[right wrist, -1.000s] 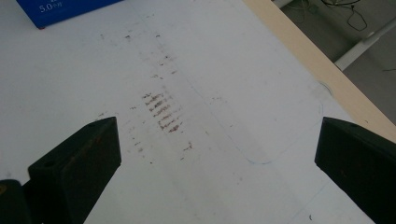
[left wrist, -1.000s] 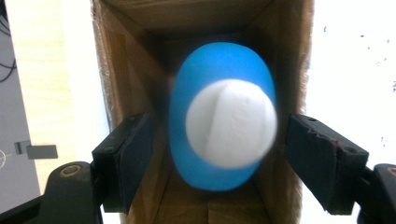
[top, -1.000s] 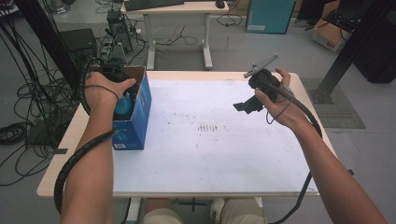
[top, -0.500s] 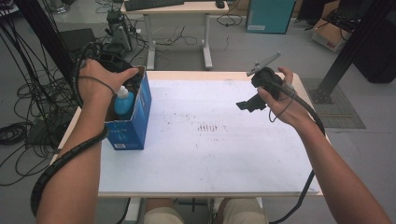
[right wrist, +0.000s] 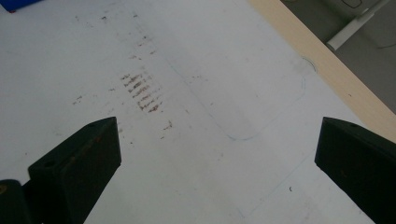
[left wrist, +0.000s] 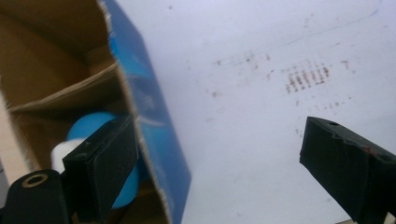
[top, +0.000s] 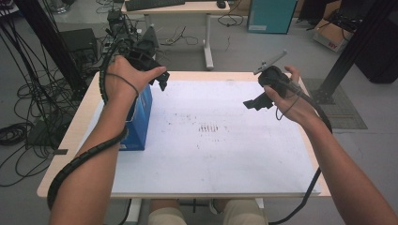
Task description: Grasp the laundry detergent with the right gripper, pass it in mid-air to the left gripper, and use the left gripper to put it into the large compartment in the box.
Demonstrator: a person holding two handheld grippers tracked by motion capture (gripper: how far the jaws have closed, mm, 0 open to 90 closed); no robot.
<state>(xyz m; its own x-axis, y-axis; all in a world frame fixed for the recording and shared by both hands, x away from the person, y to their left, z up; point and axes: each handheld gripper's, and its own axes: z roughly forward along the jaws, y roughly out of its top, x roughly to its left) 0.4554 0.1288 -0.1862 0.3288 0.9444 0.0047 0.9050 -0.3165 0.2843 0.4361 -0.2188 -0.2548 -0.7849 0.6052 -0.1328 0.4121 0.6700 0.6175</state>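
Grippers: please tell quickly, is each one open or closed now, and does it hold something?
Left gripper: open, holding nothing, above the blue box.
Right gripper: open, holding nothing, above the white mat.

Open sheet between the tongs, box wall under the left pair

The left gripper (left wrist: 210, 163) hung with jaws wide apart, one over the open blue box (top: 141, 117) above a blue-and-white object (left wrist: 93, 135), the other over bare white sheet (top: 211, 154); the box's wall rose between them. Below and ahead of the right gripper (right wrist: 215, 163), jaws also spread, the stained sheet lay free, out to the table's wooden edge (right wrist: 327, 74).
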